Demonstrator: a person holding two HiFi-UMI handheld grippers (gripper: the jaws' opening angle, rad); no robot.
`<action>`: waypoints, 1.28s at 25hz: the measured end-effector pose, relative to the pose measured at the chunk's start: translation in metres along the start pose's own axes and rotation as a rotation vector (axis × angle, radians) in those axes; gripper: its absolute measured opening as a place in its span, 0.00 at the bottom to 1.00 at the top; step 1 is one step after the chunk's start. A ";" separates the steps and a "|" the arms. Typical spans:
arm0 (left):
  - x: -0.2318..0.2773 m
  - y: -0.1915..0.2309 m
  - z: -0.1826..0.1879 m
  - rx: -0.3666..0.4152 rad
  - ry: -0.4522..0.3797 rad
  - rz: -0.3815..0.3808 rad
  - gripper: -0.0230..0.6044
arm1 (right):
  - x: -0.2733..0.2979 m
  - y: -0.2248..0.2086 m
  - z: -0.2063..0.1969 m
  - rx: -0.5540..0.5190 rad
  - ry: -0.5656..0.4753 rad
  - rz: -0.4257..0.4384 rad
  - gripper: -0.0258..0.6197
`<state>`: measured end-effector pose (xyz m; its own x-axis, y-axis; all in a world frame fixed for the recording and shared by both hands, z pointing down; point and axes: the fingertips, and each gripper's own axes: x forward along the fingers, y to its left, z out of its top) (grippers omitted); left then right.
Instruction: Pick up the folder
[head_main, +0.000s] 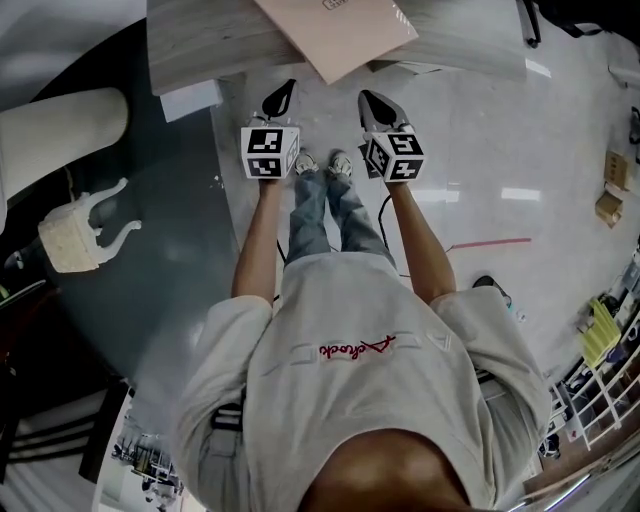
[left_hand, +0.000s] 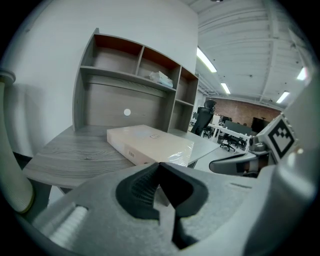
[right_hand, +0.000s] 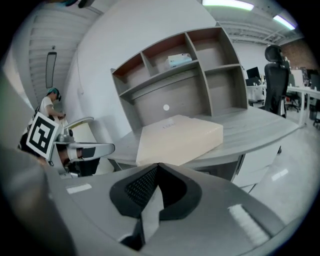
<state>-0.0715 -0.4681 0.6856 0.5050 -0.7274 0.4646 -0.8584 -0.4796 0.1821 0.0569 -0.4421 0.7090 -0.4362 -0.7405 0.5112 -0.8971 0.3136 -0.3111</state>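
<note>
Two empty tongs — left tongs (head_main: 284, 94), right tongs (head_main: 370, 102) — jaws together; folder (head_main: 335, 30) at desk (head_main: 195, 45) edge, shelf (left_hand: 135, 75) behind.

Grey tee (head_main: 300, 400), red script (head_main: 357, 347); jeans (head_main: 322, 210); L gripper (head_main: 288, 88), R gripper (head_main: 366, 97) w/ b/w cubes (head_main: 270, 152).

closed jaws short of the folder

the right gripper (right_hand: 159, 169) has its jaws pressed together, nothing between them. beyond the tips, the beige folder (right_hand: 180, 136) lies flat on the grey desk (right_hand: 260, 127) before a shelf unit (right_hand: 172, 97). the left gripper (right_hand: 107, 148) hangs at left.
</note>
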 end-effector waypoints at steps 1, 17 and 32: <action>0.000 0.000 -0.003 -0.001 0.004 -0.001 0.04 | 0.002 0.000 -0.004 0.048 0.000 0.011 0.05; 0.000 -0.006 -0.022 -0.033 0.004 -0.009 0.04 | 0.029 0.005 -0.018 1.066 -0.186 0.508 0.05; -0.006 -0.004 -0.022 -0.050 0.002 0.008 0.04 | 0.062 0.008 -0.012 1.164 -0.177 0.758 0.71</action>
<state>-0.0729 -0.4514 0.7014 0.4983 -0.7301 0.4676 -0.8656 -0.4492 0.2212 0.0218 -0.4785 0.7479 -0.6895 -0.7069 -0.1577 0.1595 0.0642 -0.9851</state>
